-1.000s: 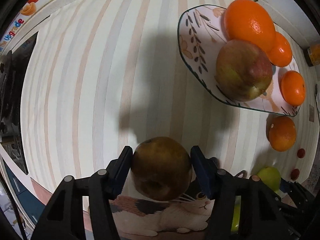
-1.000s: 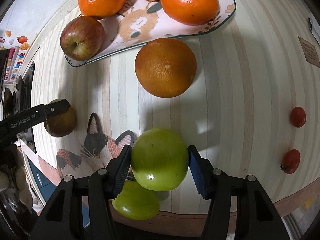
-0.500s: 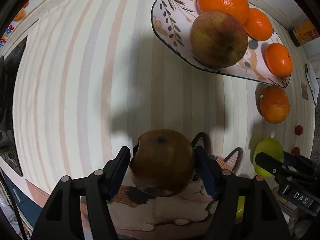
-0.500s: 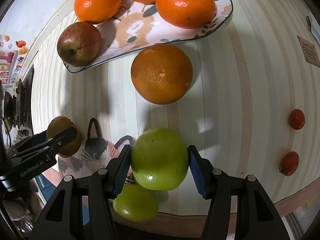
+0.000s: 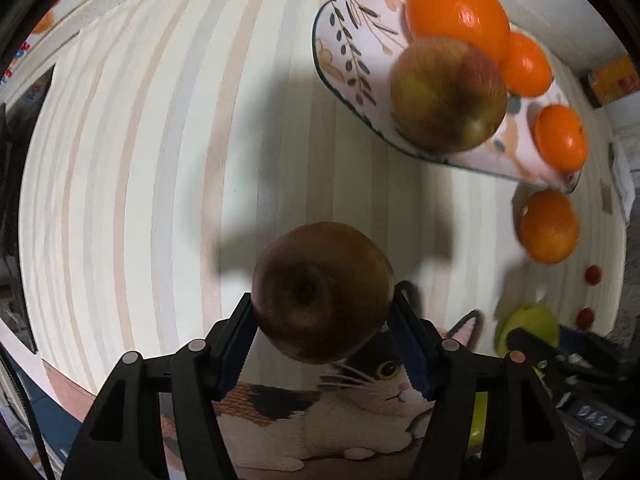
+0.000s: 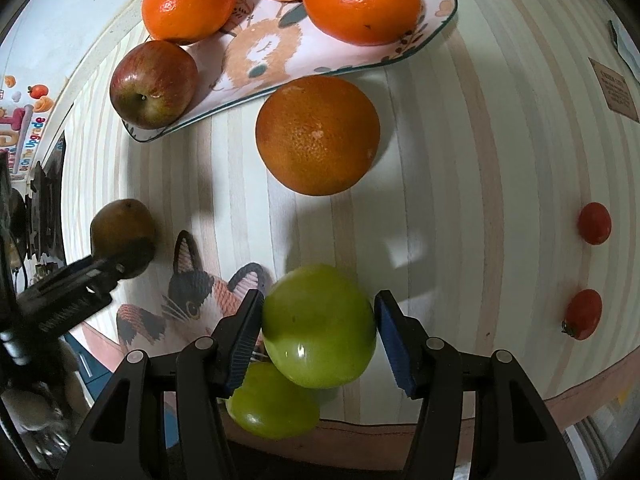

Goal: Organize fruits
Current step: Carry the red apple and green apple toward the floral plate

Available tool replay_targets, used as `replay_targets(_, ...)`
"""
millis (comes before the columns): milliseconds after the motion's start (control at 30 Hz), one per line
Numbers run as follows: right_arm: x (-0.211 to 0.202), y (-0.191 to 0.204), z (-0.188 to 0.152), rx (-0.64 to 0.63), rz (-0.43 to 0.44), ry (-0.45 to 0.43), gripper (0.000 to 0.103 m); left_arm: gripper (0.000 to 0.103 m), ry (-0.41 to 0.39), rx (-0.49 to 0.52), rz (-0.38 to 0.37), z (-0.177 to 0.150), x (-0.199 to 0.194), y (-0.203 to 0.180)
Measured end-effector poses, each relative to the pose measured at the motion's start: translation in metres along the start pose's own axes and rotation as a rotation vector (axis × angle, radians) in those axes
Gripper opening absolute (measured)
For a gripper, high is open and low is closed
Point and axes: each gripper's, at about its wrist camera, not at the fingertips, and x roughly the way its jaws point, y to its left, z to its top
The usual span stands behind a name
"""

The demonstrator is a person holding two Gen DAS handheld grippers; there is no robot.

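My left gripper (image 5: 322,320) is shut on a brown pear (image 5: 322,292) and holds it above the striped tablecloth; both show in the right wrist view, the pear (image 6: 122,236) at left. My right gripper (image 6: 318,332) is shut on a green apple (image 6: 320,326); a second green apple (image 6: 272,404) lies under it. A patterned plate (image 6: 260,56) holds a red apple (image 6: 154,82) and three oranges (image 6: 360,0). In the left wrist view the plate (image 5: 344,52) is at upper right with the red apple (image 5: 448,94). A loose large orange (image 6: 318,134) lies in front of the plate.
Two cherry tomatoes (image 6: 594,222) (image 6: 584,314) lie on the cloth at right. A cat picture (image 5: 340,416) is printed near the table's front edge. A paper tag (image 6: 614,88) lies at far right. A yellow box (image 5: 612,80) stands behind the plate.
The left gripper with the pear has tilted and shifted; the plate now looks farther right and nearer in its view. The right gripper still holds the green apple, moved slightly toward the plate.
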Motion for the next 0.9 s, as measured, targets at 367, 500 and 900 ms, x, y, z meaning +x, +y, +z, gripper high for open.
replay_targets(367, 0.002, 0.002, -0.009, 0.002, -0.006, 0.004, 0.061, 0.065, 0.022, -0.013, -0.018, 0.017, 0.003, 0.004)
replay_targets(500, 0.002, 0.004, -0.012, 0.004, -0.006, 0.008, 0.061, 0.066, 0.021, -0.024, -0.023, 0.034, 0.002, 0.009)
replay_targets(900, 0.008, 0.008, -0.017, -0.022, -0.005, 0.001, 0.061, 0.064, -0.012, 0.019, 0.033, 0.035, 0.002, -0.004)
